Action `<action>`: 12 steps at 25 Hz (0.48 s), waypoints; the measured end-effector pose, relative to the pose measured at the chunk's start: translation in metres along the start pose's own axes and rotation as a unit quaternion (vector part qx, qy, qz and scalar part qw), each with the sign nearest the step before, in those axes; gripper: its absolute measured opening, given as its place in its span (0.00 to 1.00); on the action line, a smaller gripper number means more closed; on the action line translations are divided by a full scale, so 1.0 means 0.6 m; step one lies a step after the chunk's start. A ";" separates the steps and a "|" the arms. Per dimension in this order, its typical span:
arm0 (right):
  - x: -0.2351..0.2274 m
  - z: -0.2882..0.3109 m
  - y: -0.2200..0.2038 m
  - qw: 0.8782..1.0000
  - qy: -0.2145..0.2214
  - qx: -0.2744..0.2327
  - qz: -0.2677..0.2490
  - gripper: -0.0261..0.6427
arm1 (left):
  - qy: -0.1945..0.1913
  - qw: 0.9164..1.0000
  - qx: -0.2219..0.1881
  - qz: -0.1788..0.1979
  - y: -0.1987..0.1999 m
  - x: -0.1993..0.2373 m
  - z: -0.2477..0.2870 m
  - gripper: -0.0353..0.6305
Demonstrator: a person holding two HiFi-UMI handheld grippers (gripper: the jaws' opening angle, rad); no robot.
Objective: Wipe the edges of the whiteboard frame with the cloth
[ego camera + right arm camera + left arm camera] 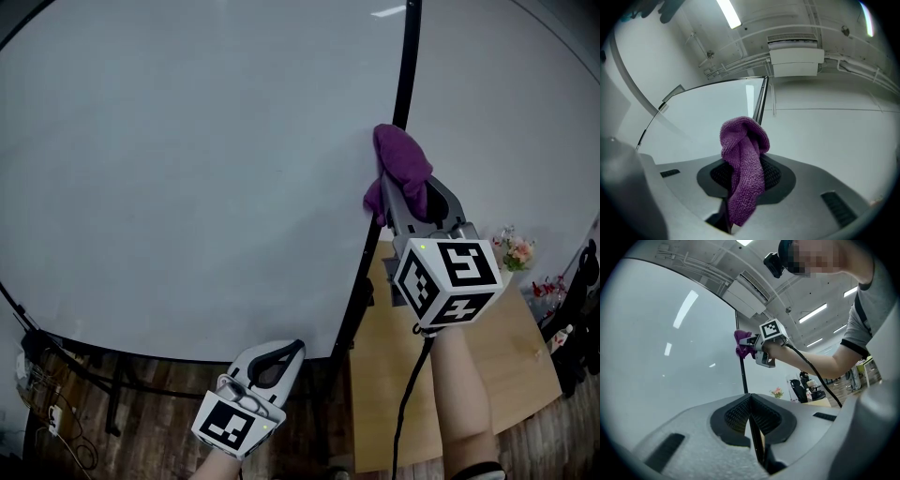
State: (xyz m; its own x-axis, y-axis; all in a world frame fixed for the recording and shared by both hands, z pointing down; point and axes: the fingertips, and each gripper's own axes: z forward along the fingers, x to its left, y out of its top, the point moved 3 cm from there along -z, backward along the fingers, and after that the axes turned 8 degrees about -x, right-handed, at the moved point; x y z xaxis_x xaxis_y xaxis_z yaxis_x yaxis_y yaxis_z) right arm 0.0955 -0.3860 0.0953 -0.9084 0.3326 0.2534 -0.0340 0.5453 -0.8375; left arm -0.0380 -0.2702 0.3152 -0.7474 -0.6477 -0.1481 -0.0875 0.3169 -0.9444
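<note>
A large whiteboard (187, 159) fills the head view, with its dark right frame edge (405, 75) running top to bottom. My right gripper (401, 184) is shut on a purple cloth (400, 161), and the cloth's bunched end presses against that edge about halfway up. In the right gripper view the cloth (743, 164) hangs between the jaws with the frame edge (761, 101) just behind it. My left gripper (281, 354) hangs low near the board's bottom edge, jaws together with nothing in them. The left gripper view shows the cloth (742, 343) on the frame edge (742, 376).
A wooden table (441, 375) stands right of the board, with flowers (515, 251) at its far side. The board's stand legs and cables (56, 412) sit on the wooden floor at lower left. An office chair (800, 391) stands in the background.
</note>
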 end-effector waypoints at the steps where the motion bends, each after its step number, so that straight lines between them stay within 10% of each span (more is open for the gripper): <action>1: 0.001 -0.001 -0.001 1.000 -0.003 0.001 0.000 0.19 | -0.004 1.000 -0.001 0.001 -0.001 -0.001 -0.002 0.08; 12: 0.014 -0.015 -0.042 0.999 -0.026 0.036 -0.003 0.19 | -0.039 0.999 0.009 -0.022 -0.010 -0.005 -0.023 0.08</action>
State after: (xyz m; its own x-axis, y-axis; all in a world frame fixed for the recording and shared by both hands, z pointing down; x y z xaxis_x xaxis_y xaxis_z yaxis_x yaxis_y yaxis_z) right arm 0.0925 -0.3903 0.1229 -0.9285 0.2884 0.2337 -0.0669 0.4894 -0.8695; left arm -0.0443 -0.2603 0.3252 -0.6889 -0.7135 -0.1281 -0.1068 0.2747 -0.9556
